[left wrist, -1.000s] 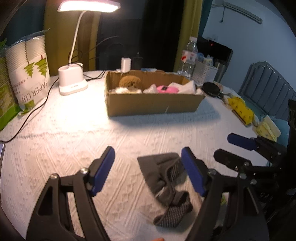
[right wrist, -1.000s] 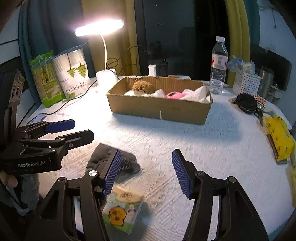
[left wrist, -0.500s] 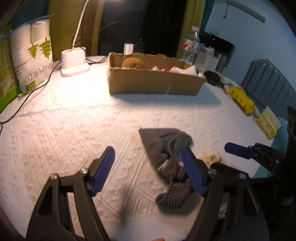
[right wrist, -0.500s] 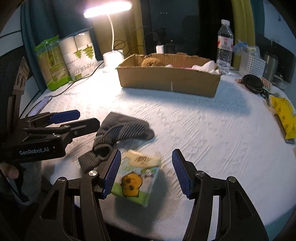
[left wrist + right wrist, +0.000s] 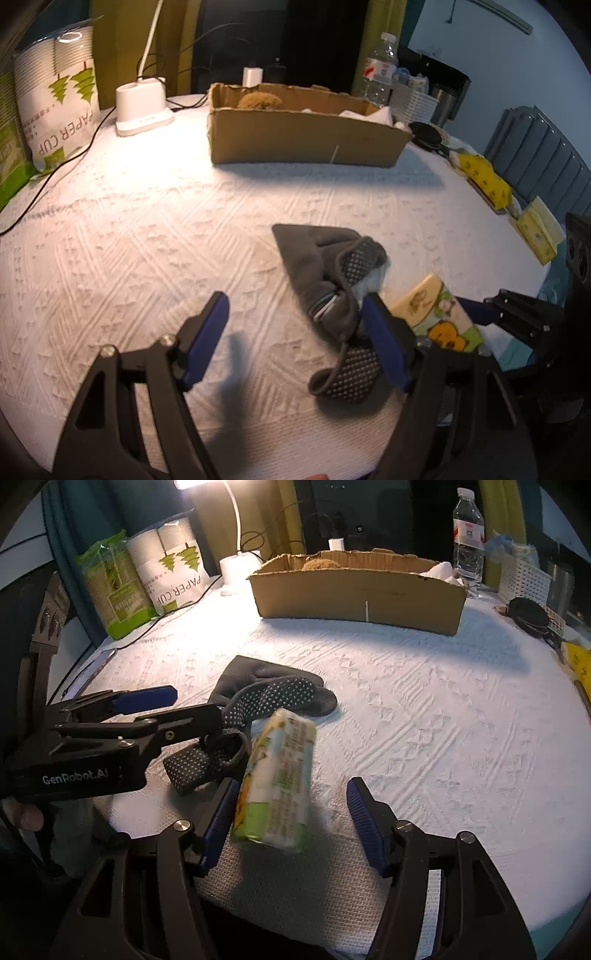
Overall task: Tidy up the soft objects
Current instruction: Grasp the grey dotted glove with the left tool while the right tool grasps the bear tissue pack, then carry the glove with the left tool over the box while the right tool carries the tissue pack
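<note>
Covering most of both views, the bench (image 5: 147, 229) wears a white embossed cloth, its near rim curving along 6 o'clock and its right rim running past 3 o'clock in the left wrist view. A broad bare stretch of cloth lies between the near things and the cardboard box (image 5: 306, 136) at 12 o'clock, which holds a brown plush (image 5: 258, 99) and white soft pieces. Left of the box stand a lamp base (image 5: 142, 109) and a paper cup pack (image 5: 59, 110) at 10 o'clock; a water bottle (image 5: 468, 535) rises at 1 o'clock in the right wrist view.

Only the left wrist view shows yellow packets (image 5: 484, 179) by the right rim; only the right wrist view shows a green bag (image 5: 114, 587).

Near the front rim lie grey dotted socks (image 5: 269, 698), their long axis running from 11 to 5 o'clock in the left wrist view. Just beside them, a tissue pack (image 5: 277, 779) lies with its long axis pointing toward 12 o'clock in the right wrist view.

The left tool (image 5: 295, 332) is spread, its right finger over the socks. The right tool (image 5: 291, 816) is spread around the tissue pack, gripping nothing.
</note>
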`<control>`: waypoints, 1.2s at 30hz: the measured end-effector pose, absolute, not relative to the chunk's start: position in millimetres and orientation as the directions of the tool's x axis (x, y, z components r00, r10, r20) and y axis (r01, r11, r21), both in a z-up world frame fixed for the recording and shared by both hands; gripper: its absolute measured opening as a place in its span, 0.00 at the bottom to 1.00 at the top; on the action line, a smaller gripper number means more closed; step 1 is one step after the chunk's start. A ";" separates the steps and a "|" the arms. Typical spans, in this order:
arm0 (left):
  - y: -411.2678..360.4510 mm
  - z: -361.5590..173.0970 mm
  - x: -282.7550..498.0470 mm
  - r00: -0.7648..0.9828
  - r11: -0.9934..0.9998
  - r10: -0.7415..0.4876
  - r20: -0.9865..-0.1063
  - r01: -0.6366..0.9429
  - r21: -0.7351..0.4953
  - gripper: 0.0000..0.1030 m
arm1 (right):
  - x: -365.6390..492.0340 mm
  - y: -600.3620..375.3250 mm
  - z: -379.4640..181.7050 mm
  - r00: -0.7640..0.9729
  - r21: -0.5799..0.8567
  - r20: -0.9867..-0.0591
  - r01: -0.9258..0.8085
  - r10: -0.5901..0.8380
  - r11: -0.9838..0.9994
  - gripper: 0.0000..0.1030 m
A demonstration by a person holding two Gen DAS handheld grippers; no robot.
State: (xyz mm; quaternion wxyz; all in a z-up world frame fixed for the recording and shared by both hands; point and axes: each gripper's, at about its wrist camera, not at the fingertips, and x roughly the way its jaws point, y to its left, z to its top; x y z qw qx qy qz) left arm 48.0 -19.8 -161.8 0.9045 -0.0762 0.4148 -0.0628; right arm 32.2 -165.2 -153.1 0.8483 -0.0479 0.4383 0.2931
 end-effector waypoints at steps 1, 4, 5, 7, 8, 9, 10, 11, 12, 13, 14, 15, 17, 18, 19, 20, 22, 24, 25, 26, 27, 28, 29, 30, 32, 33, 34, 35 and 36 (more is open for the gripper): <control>-22.0 -161.2 49.2 0.647 0.981 -0.178 -0.742 0.054 -0.188 0.73 | 33.2 -168.1 -151.7 0.446 0.185 -0.766 -0.537 0.464 0.823 0.53; -28.4 -159.8 53.3 0.643 0.982 -0.179 -0.744 0.065 -0.180 0.73 | 36.0 -176.8 -147.3 0.465 0.182 -0.756 -0.527 0.461 0.830 0.46; -30.7 -160.1 55.2 0.640 0.982 -0.178 -0.747 0.068 -0.176 0.73 | 37.4 -179.6 -146.6 0.469 0.181 -0.753 -0.525 0.460 0.832 0.45; -35.6 -161.3 60.5 0.631 0.983 -0.177 -0.755 0.072 -0.171 0.73 | 41.0 -186.6 -145.7 0.477 0.184 -0.750 -0.516 0.459 0.837 0.45; -38.1 -162.5 63.5 0.624 0.983 -0.176 -0.762 0.072 -0.168 0.73 | 42.5 -189.8 -145.1 0.481 0.184 -0.748 -0.510 0.457 0.840 0.45; -40.5 -163.9 66.4 0.616 0.984 -0.173 -0.768 0.072 -0.164 0.73 | 44.5 -194.3 -144.3 0.487 0.189 -0.745 -0.503 0.457 0.843 0.45; -43.0 -165.5 69.6 0.608 0.985 -0.170 -0.776 0.071 -0.160 0.73 | 46.3 -197.5 -143.4 0.489 0.193 -0.742 -0.499 0.458 0.845 0.45; -44.7 -166.9 72.0 0.600 0.985 -0.170 -0.782 0.073 -0.158 0.73 | 48.7 -201.7 -142.2 0.493 0.198 -0.739 -0.493 0.460 0.847 0.45; -47.2 -169.2 75.3 0.588 0.985 -0.169 -0.791 0.076 -0.154 0.73 | 50.1 -204.1 -141.7 0.496 0.200 -0.737 -0.490 0.460 0.849 0.45; -49.3 -171.2 77.6 0.580 0.987 -0.160 -0.799 0.074 -0.144 0.73 | 52.1 -207.0 -141.2 0.499 0.202 -0.735 -0.486 0.460 0.850 0.45; -51.0 -171.6 78.9 0.580 0.988 -0.151 -0.800 0.074 -0.132 0.73 | 54.6 -210.1 -141.1 0.500 0.206 -0.734 -0.482 0.460 0.852 0.45; -53.1 -171.7 80.6 0.579 0.990 -0.143 -0.803 0.078 -0.120 0.73 | 56.1 -211.6 -140.8 0.502 0.208 -0.732 -0.479 0.461 0.853 0.45; -55.5 -171.4 82.4 0.578 0.990 -0.138 -0.804 0.081 -0.111 0.72 | 60.6 -216.4 -139.7 0.507 0.214 -0.727 -0.473 0.463 0.855 0.45; -55.8 -171.3 82.6 0.579 0.990 -0.139 -0.804 0.084 -0.110 0.62 | 62.5 -217.9 -139.1 0.508 0.218 -0.725 -0.471 0.464 0.855 0.45; -57.2 -170.9 83.5 0.580 0.992 -0.128 -0.805 0.084 -0.097 0.59 | 63.7 -219.1 -138.7 0.509 0.220 -0.723 -0.469 0.466 0.855 0.45; -58.1 -170.3 84.8 0.580 0.992 -0.123 -0.805 0.085 -0.090 0.53 | 65.4 -220.6 -138.2 0.511 0.222 -0.722 -0.469 0.467 0.855 0.45; -57.9 -169.9 86.0 0.580 0.992 -0.128 -0.805 0.089 -0.094 0.47 | 68.5 -222.0 -138.2 0.511 0.225 -0.721 -0.468 0.469 0.855 0.45; -57.4 -169.3 85.9 0.581 0.991 -0.131 -0.803 0.088 -0.097 0.37 | 71.0 -223.2 -138.5 0.510 0.226 -0.720 -0.468 0.470 0.854 0.45; -57.0 -168.8 86.2 0.583 0.991 -0.132 -0.802 0.088 -0.099 0.36 | 72.6 -223.4 -138.3 0.511 0.227 -0.720 -0.467 0.470 0.854 0.45; -56.7 -168.3 86.4 0.583 0.991 -0.136 -0.801 0.090 -0.103 0.34 | 73.4 -223.7 -137.9 0.511 0.228 -0.719 -0.468 0.471 0.854 0.45; -56.8 -167.5 86.6 0.583 0.990 -0.140 -0.800 0.092 -0.107 0.33 | 74.3 -223.9 -137.4 0.512 0.227 -0.718 -0.469 0.472 0.854 0.45; -57.1 -166.5 87.1 0.584 0.989 -0.145 -0.799 0.094 -0.110 0.33 | 74.6 -223.5 -137.1 0.512 0.226 -0.718 -0.469 0.472 0.854 0.45; -57.1 -165.6 87.4 0.585 0.989 -0.148 -0.797 0.096 -0.113 0.33 | 75.2 -223.4 -136.6 0.512 0.225 -0.717 -0.471 0.472 0.853 0.45; -57.2 -164.6 87.0 0.588 0.989 -0.149 -0.795 0.098 -0.114 0.32 | 75.9 -223.3 -136.2 0.513 0.224 -0.716 -0.472 0.473 0.853 0.45; -57.0 -161.4 87.6 0.596 0.988 -0.157 -0.787 0.102 -0.120 0.31 | 77.2 -223.2 -134.9 0.515 0.226 -0.715 -0.470 0.473 0.853 0.45; -56.8 -159.7 88.2 0.598 0.987 -0.159 -0.785 0.102 -0.122 0.31 | 77.8 -222.8 -134.1 0.517 0.225 -0.714 -0.469 0.472 0.854 0.45; -56.6 -157.7 88.7 0.602 0.987 -0.160 -0.782 0.103 -0.123 0.31 | 78.1 -223.0 -133.6 0.519 0.225 -0.713 -0.469 0.472 0.854 0.45; -56.6 -155.9 89.0 0.605 0.987 -0.162 -0.779 0.104 -0.124 0.31 | 78.9 -222.7 -132.2 0.520 0.223 -0.711 -0.470 0.473 0.854 0.45; -56.2 -153.4 89.5 0.610 0.986 -0.164 -0.775 0.105 -0.127 0.31 | 79.7 -222.4 -130.9 0.523 0.221 -0.710 -0.471 0.472 0.854 0.45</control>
